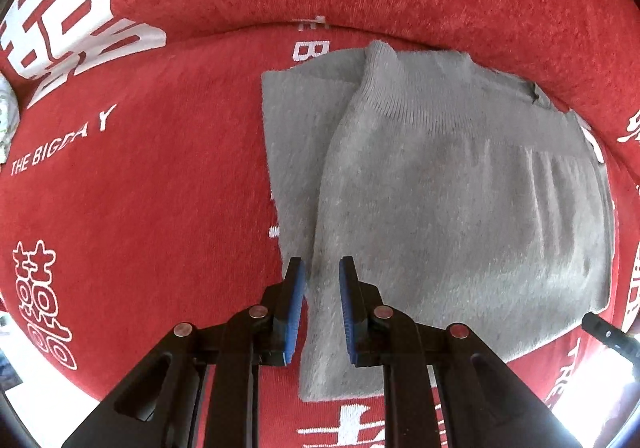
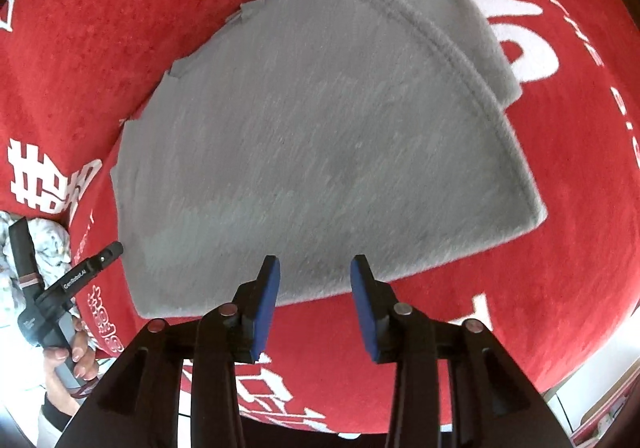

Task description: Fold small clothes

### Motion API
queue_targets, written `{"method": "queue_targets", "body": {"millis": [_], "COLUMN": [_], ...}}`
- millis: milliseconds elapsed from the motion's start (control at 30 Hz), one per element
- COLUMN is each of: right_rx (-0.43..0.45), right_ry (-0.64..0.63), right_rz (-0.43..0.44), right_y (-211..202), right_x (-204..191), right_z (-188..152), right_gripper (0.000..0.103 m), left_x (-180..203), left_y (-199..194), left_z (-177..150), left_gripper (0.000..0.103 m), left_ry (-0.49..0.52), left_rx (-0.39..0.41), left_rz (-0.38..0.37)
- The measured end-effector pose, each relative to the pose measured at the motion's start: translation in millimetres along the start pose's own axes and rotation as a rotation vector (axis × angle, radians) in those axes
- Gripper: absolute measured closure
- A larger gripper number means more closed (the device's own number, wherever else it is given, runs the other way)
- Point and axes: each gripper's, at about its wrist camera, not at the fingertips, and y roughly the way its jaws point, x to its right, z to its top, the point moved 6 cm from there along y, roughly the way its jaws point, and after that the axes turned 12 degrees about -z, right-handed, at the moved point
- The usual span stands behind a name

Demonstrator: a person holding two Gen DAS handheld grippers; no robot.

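Note:
A grey knit garment (image 1: 460, 187) lies partly folded on a red cloth with white print (image 1: 140, 187); a sleeve with a ribbed cuff lies across it. My left gripper (image 1: 322, 268) is open and empty, its blue-padded jaws either side of the garment's near left edge, just above it. In the right wrist view the same garment (image 2: 320, 135) fills the middle. My right gripper (image 2: 315, 266) is open and empty, hovering over the garment's near edge. The left gripper (image 2: 114, 250) shows at the far left, held in a hand.
The red cloth (image 2: 560, 248) covers the whole surface and rises at the back. A pale printed fabric (image 2: 48, 244) lies bunched at the left edge. A tip of the right gripper (image 1: 604, 330) shows at the right edge.

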Motion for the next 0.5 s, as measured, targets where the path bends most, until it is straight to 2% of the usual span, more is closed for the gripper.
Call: {"method": "queue_targets", "body": {"millis": [200,333,400,500], "right_rx": [-0.014,-0.02,-0.021,-0.022], "right_ry": [-0.022,-0.036,-0.039,-0.046], "right_rz": [0.018,0.028,0.033,0.037], "right_y": [3.2,2.9,3.0,3.7], "right_x": [-18.4,-29.6,-33.9,-39.7], "right_z": [-10.6,-18.0,-20.6,-23.2], "right_gripper": [0.057,0.055,0.051,0.051], "left_x": [2.9,-0.5,-0.8,-2.1], "left_y": [-7.9,-6.8,-9.5,-12.9], "left_z": [-11.5,-14.8,-17.9,-20.9], "left_gripper": [0.083,0.083,0.083,0.083], "left_ry": [0.007,0.005,0.001,-0.016], "left_rx": [-0.011,-0.026,-0.02,-0.009], "left_rz": [0.026,0.021,0.023,0.011]}}
